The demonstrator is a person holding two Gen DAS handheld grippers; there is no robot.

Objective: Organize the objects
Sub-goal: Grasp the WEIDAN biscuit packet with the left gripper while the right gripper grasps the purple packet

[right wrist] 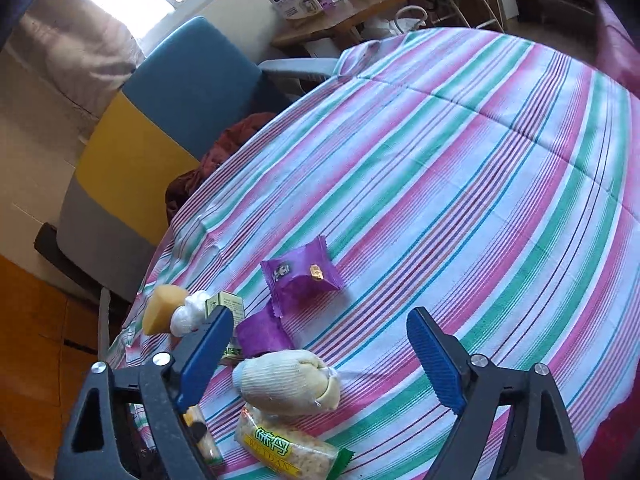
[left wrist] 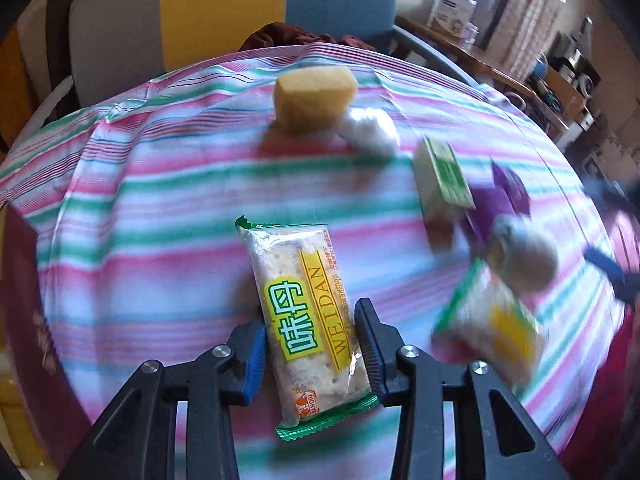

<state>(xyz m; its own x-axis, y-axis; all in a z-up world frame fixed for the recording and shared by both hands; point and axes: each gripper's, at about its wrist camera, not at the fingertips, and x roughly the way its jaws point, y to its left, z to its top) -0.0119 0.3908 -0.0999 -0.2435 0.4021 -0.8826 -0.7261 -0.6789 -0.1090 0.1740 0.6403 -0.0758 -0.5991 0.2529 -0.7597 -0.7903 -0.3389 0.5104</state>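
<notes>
My left gripper is shut on a Weidan cracker packet and holds it above the striped tablecloth. On the cloth lie a yellow sponge, a white wad, a green-and-white box, a purple packet, a rolled glove and a second cracker packet. My right gripper is open and empty above the rolled glove. Beyond it lie two purple packets, and a cracker packet lies near it.
A blue, yellow and grey chair stands at the table's far edge with dark red cloth on its seat. A wooden shelf with boxes is behind. The wide right part of the tablecloth bears nothing.
</notes>
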